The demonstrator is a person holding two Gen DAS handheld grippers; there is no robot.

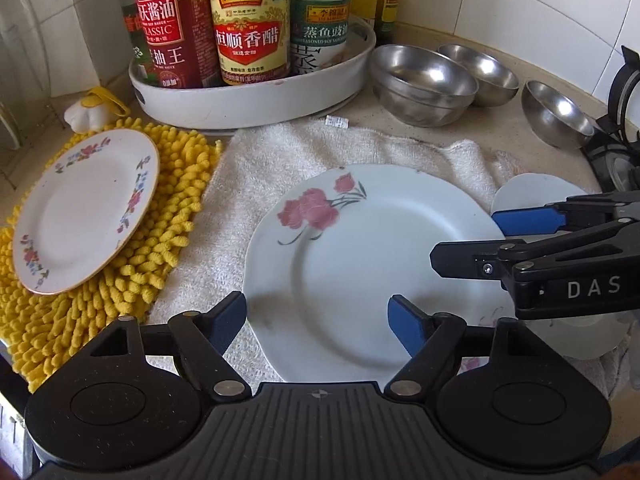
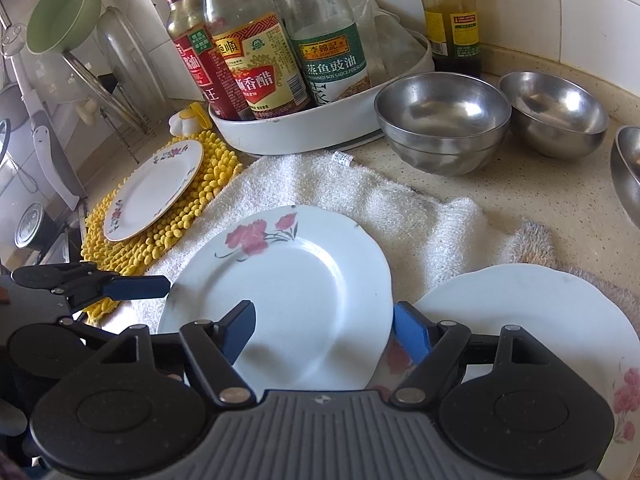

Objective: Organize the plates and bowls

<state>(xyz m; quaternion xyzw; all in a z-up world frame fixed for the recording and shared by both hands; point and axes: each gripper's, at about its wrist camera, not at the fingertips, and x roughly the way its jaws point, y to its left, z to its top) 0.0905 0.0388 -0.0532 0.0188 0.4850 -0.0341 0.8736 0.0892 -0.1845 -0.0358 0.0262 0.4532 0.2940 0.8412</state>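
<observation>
A white plate with pink flowers point(image 1: 360, 256) point(image 2: 288, 292) lies on a white towel point(image 1: 304, 152) point(image 2: 360, 188), overlapping a second white plate point(image 1: 532, 196) point(image 2: 540, 312) to its right. A small floral plate point(image 1: 84, 208) point(image 2: 156, 188) rests on a yellow chenille mat point(image 1: 168, 208) point(image 2: 208, 200). Steel bowls, two stacked point(image 1: 424, 84) point(image 2: 444, 120) and two single ones point(image 1: 484, 72) point(image 2: 556, 112), stand behind. My left gripper point(image 1: 318, 316) is open, its fingers either side of the flowered plate's near left rim. My right gripper point(image 2: 324, 332) is open over that plate's right rim, and it shows in the left wrist view point(image 1: 468, 236).
A white tray point(image 1: 256, 96) point(image 2: 320, 128) of sauce bottles stands at the back against the tiled wall. A third single steel bowl point(image 1: 556, 116) sits far right. A dish rack with a green cup point(image 2: 64, 12) and glass lid is at left. A stove burner point(image 1: 616, 164) is at right.
</observation>
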